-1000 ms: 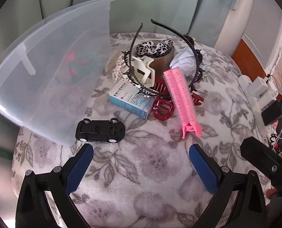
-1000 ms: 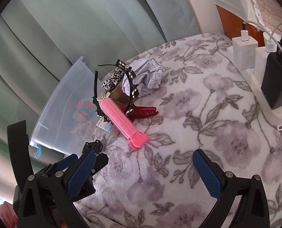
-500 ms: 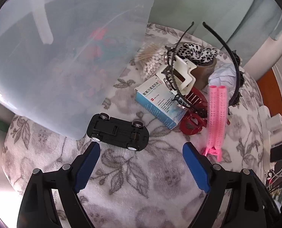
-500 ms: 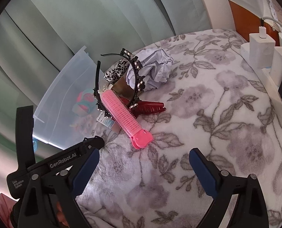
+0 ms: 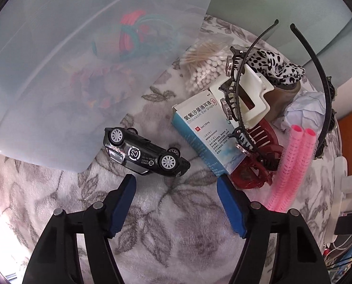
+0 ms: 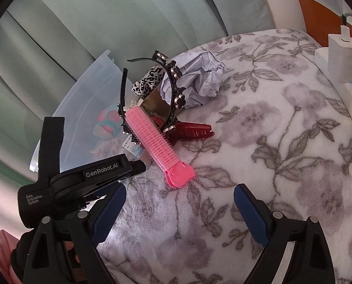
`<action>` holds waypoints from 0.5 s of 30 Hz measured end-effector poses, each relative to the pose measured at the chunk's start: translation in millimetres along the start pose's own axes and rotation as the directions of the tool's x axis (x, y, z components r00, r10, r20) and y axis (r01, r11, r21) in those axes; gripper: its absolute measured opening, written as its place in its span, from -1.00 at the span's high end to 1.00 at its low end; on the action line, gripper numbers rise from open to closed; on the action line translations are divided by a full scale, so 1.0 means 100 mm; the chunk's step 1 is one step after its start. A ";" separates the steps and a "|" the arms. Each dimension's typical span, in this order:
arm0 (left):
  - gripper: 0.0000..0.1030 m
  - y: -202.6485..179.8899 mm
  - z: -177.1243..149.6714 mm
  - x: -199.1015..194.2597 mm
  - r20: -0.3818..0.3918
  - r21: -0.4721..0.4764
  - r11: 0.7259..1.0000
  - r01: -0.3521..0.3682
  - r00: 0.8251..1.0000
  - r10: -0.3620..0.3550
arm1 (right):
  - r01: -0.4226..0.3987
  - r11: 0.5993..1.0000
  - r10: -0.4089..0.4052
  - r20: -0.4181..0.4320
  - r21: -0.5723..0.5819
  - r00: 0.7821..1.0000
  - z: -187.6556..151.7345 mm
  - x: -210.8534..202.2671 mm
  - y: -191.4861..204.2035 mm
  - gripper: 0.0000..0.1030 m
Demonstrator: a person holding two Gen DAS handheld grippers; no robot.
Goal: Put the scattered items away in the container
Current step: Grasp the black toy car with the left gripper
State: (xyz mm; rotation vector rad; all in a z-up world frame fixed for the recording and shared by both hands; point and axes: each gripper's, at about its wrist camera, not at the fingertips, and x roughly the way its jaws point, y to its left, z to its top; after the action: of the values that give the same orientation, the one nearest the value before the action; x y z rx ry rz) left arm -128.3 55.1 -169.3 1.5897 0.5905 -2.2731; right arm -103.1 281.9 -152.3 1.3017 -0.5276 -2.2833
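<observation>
A black toy car point(image 5: 145, 153) lies upside down on the floral blanket, just ahead of my open left gripper point(image 5: 176, 184). Behind it stands the translucent container point(image 5: 57, 59) with colourful items inside; it also shows in the right wrist view point(image 6: 90, 90). To the right lies a pile: a blue-white medicine box point(image 5: 204, 127), a white claw clip point(image 5: 254, 99), a dark red claw clip point(image 5: 256, 175), a pink hair roller clip point(image 5: 292, 170), black headbands point(image 5: 318, 71) and cotton swabs point(image 5: 204, 64). My right gripper point(image 6: 178, 194) is open and empty, just short of the pink roller clip point(image 6: 152, 137).
A crumpled white paper point(image 6: 199, 78) lies behind the pile. White chargers and a power strip point(image 6: 341, 47) sit at the blanket's right edge. The left gripper's body point(image 6: 81, 177) shows at the left of the right wrist view. Green curtains hang behind.
My left gripper has moved forward and down toward the toy car, which now lies just ahead of the fingertips. My right gripper has moved a little closer to the pink roller clip.
</observation>
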 end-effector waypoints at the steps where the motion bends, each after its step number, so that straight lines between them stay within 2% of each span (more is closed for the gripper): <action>1: -0.37 0.02 0.01 0.01 -0.002 -0.020 1.000 0.001 1.000 -0.001 | 0.000 1.000 0.000 0.000 0.000 1.000 0.00 0.00 0.00 -0.82; 4: -0.04 0.05 0.04 0.01 0.011 -0.030 0.999 -0.016 1.000 0.017 | 0.000 1.000 0.000 0.001 0.008 1.000 0.00 0.00 -0.04 -0.82; 8: 0.27 0.13 0.05 0.00 0.020 -0.037 0.999 -0.016 1.000 0.017 | -0.002 1.000 0.002 0.003 0.022 1.000 0.00 -0.01 -0.08 -0.81; 11: 0.42 0.15 0.03 -0.02 0.016 -0.023 1.000 -0.004 1.000 0.004 | -0.004 1.000 0.004 -0.001 0.019 1.000 0.01 0.00 -0.08 -0.81; 15: 0.42 0.18 0.00 -0.05 -0.008 -0.013 1.000 0.023 1.000 -0.023 | 0.000 1.000 0.001 -0.008 0.013 1.000 0.01 0.02 -0.07 -0.81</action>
State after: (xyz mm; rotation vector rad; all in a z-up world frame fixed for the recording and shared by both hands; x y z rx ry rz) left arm -118.6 39.5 -167.6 1.5953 0.6269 -2.2755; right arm -105.8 286.8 -156.7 1.3160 -0.5408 -2.2770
